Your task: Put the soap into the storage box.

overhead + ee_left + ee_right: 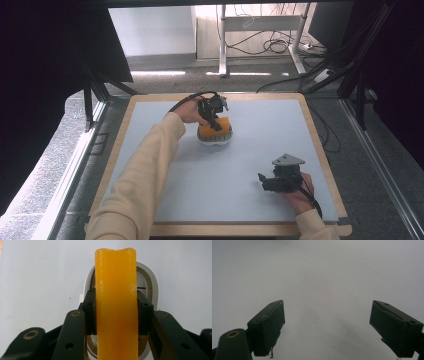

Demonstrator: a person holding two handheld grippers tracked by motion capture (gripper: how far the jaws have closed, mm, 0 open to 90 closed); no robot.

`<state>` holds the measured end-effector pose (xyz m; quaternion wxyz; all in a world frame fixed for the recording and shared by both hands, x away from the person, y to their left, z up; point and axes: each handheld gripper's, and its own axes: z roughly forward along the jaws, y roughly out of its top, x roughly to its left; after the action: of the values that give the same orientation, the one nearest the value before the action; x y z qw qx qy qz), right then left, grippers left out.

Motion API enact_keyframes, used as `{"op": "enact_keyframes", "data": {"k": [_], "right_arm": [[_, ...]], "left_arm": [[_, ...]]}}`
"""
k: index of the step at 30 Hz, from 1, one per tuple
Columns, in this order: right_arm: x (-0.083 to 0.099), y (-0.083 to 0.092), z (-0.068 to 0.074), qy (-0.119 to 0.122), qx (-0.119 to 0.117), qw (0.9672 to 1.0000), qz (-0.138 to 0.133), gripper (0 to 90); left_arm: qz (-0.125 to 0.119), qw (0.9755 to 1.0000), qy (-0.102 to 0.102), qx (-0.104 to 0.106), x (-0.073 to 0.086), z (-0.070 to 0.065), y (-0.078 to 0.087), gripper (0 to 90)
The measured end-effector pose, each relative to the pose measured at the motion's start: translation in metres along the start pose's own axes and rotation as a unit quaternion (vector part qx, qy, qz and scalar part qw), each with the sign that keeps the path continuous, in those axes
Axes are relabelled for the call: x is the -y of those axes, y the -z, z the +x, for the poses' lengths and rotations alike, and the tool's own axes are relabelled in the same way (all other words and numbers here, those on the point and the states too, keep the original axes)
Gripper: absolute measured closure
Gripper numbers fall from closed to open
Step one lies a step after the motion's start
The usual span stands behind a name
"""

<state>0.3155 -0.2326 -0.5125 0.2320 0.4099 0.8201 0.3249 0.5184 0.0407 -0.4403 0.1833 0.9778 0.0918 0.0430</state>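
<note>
An orange slab (216,128), like a bar of soap or a sponge, stands on edge over a white oval dish (215,141) at the back middle of the table. My left gripper (214,121) comes down on it from above, shut on the slab. In the left gripper view the slab (116,290) sits squeezed between both black pads (89,307), with the dish (150,282) right underneath; whether the slab touches the dish I cannot tell. My right gripper (263,181) lies low at the front right, pointing left. Its jaws are open around bare table (327,325).
The work surface is a pale blue-grey mat (250,145) on a wood-edged board (320,150). Beyond the far edge stand desk legs (223,45) with loose cables (275,45) on the floor. Black frame posts (360,95) rise at both sides.
</note>
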Motion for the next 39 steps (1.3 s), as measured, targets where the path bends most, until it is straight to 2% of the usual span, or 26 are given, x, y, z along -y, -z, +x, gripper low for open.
{"op": "enact_keyframes", "data": {"k": [4, 7, 8, 10, 11, 12, 13, 14, 17, 23, 26, 29, 32, 39], "right_arm": [[0.0, 0.0, 0.001, 0.0, -0.001, 1.0, 0.0, 13.3], [0.0, 0.0, 0.001, 0.001, -0.001, 1.0, 0.001, 13.4], [0.0, 0.0, 0.001, 0.001, -0.002, 1.0, 0.001, 13.3], [0.0, 0.0, 0.002, 0.002, -0.002, 1.0, 0.002, 13.3], [0.0, 0.0, 0.002, 0.004, -0.002, 1.0, 0.002, 13.3], [0.0, 0.0, 0.002, 0.004, -0.002, 1.0, 0.002, 13.3], [0.0, 0.0, 0.002, 0.004, -0.003, 1.0, 0.002, 13.4], [0.0, 0.0, 0.002, 0.003, -0.003, 1.0, 0.002, 13.4], [0.0, 0.0, 0.002, 0.007, -0.003, 1.0, 0.003, 13.3], [0.0, 0.0, 0.003, 0.006, -0.002, 1.0, 0.004, 13.3], [0.0, 0.0, 0.003, 0.005, -0.001, 1.0, 0.004, 13.3], [0.0, 0.0, 0.003, 0.005, -0.001, 1.0, 0.004, 13.3], [0.0, 0.001, 0.003, 0.005, 0.001, 1.0, 0.003, 13.4], [-0.001, 0.0, 0.003, 0.009, 0.002, 1.0, 0.004, 13.4]], "left_arm": [[-0.007, 0.9999, -0.002, -0.011, 0.0, 0.0, 0.001, 60.3], [-0.025, 0.9987, -0.011, -0.044, -0.001, -0.003, 0.009, 56.9], [-0.025, 0.9987, -0.011, -0.044, -0.001, -0.003, 0.009, 55.8], [-0.037, 0.997, -0.007, -0.068, -0.003, -0.005, 0.015, 54.1], [-0.041, 0.9959, -0.006, -0.08, -0.004, -0.005, 0.019, 49.5], [-0.041, 0.9959, -0.006, -0.08, -0.004, -0.005, 0.019, 48.0], [-0.05, 0.9945, -0.003, -0.092, -0.004, -0.005, 0.023, 48.0], [-0.053, 0.994, 0.0, -0.096, -0.004, -0.005, 0.025, 43.9], [-0.067, 0.9926, 0.011, -0.101, -0.003, -0.006, 0.029, 37.8], [-0.082, 0.9913, 0.025, -0.1, 0.0, -0.011, 0.038, 35.2], [-0.095, 0.9903, 0.039, -0.094, 0.006, -0.015, 0.043, 34.6], [-0.105, 0.9883, 0.057, -0.095, 0.014, -0.019, 0.045, 34.3], [-0.114, 0.9864, 0.067, -0.097, 0.023, -0.026, 0.048, 34.5], [-0.125, 0.9833, 0.086, -0.101, 0.047, -0.056, 0.053, 34.5]]}}
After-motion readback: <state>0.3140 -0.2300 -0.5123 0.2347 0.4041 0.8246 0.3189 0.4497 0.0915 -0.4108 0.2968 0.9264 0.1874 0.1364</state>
